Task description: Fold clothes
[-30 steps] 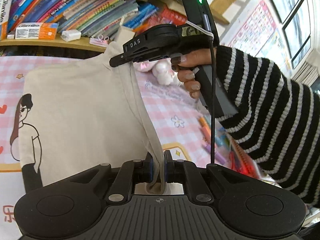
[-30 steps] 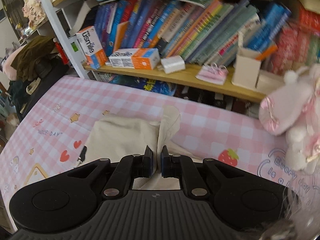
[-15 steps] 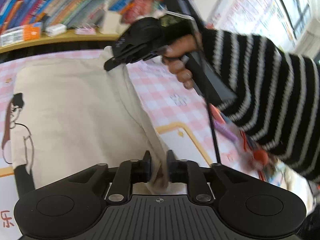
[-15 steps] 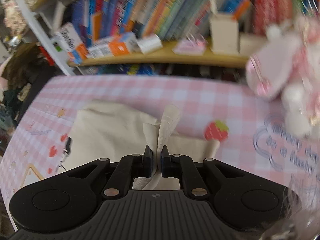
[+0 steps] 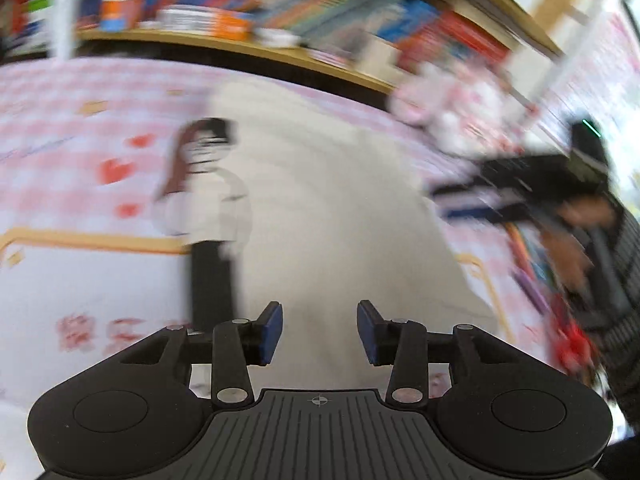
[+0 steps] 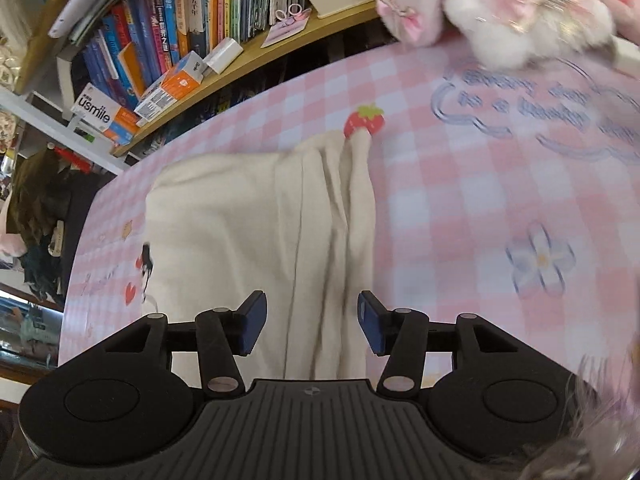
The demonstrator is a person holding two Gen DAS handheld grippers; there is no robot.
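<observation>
A cream shirt [image 5: 328,216] with a printed cartoon girl lies on the pink checked table cover [image 5: 80,128]; the left wrist view is blurred by motion. My left gripper [image 5: 319,332] is open above the shirt's near part, nothing between its blue pads. In the right wrist view the same shirt [image 6: 248,232] lies with a folded ridge along its right edge. My right gripper [image 6: 311,327] is open over that ridge, holding nothing. The other gripper [image 5: 516,176] shows at right in the left wrist view, held by a hand in a striped sleeve.
A wooden bookshelf [image 6: 248,56] full of books and boxes runs along the far side of the table. A pink and white plush toy [image 6: 504,4] sits at the far right. Coloured pens [image 5: 532,264] lie to the right of the shirt.
Both grippers have let go of the shirt's folded edge and opened. The fabric has dropped flat on the table, and both cameras have swung, the left one fast.
</observation>
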